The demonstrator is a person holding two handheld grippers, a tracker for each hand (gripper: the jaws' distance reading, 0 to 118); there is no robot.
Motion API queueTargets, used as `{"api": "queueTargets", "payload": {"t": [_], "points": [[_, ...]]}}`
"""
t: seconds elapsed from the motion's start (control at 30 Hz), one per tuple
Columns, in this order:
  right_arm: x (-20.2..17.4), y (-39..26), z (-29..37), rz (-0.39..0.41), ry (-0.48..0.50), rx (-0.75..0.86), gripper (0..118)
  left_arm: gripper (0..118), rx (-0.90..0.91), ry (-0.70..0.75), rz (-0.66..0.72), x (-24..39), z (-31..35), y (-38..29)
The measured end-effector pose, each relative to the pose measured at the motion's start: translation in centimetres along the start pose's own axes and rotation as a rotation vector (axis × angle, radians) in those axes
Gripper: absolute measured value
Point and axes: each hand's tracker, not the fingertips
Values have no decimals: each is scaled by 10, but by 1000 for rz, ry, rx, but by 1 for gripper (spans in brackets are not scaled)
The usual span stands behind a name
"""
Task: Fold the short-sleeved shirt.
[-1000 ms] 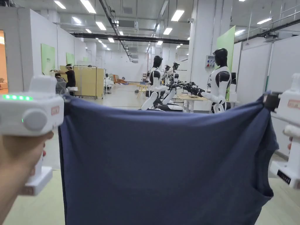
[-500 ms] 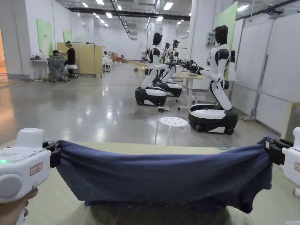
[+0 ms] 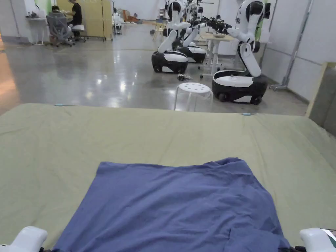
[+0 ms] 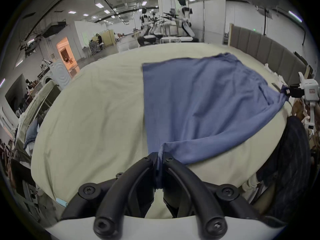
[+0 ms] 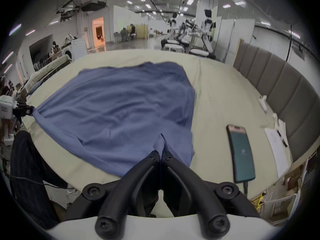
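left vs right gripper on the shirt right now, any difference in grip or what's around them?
The left gripper pinches the near left corner of the blue shirt; the right gripper pinches the near right corner. A phone lies on the green sheet beside the right gripper; bare sheet lies beside the left gripper. Shared: both are shut on the fabric at the near edge, with the shirt spread flat beyond them.
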Motion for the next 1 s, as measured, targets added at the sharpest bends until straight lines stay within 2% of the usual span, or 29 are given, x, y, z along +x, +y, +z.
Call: {"api": "queueTargets", "payload": {"t": [0.03,0.07,0.1,0.13,0.17,0.2,0.23,0.27,0.37,0.4,0.43,0.47,0.5,0.57,0.6,0.63,0.73,0.87,0.93,0.97,1.0], "points": [[3,-2,-1,-2,7,4,5,9,0,-9,-5,0,1,1],[6,-3,0,-13,25,13,19,22,13,-2,-9,0,4,2],[10,-4,5,-24,46,36,66,55,48,-12,-2,3,16,5],[9,-4,12,-27,66,44,108,71,97,-29,14,5,26,8],[9,-3,15,-25,65,39,118,72,153,-12,20,9,38,9],[7,-9,27,-55,70,21,112,72,200,0,31,12,47,10],[7,3,36,-29,74,136,112,72,229,13,38,14,55,10],[1,-5,49,-38,85,139,113,72,259,18,46,19,63,10],[-7,-8,68,-118,120,233,113,72,325,38,73,36,78,7],[-11,-10,71,-145,123,261,105,72,338,48,88,39,81,5],[-13,-12,74,-169,132,285,86,71,345,65,100,42,84,3],[-15,-14,77,-175,136,300,52,69,354,78,108,43,85,0],[-19,-17,78,-163,104,324,29,67,362,85,114,44,84,-5],[-28,-23,79,-108,-14,351,7,59,364,77,114,43,86,-12],[-30,-25,80,-98,-39,365,1,13,354,90,118,43,86,-15],[-28,-27,81,-111,-13,357,1,4,349,166,115,45,82,-21],[-27,-35,87,-171,-19,372,1,4,267,141,103,41,79,-31],[-22,-39,91,-197,-24,361,1,6,165,124,125,28,61,-43],[-20,-39,88,-198,-21,345,1,57,107,107,87,15,40,-51],[-19,-39,85,-198,-26,329,1,71,115,98,63,15,32,-53],[-18,-38,83,-199,-28,316,1,70,130,102,57,16,27,-53]]}}
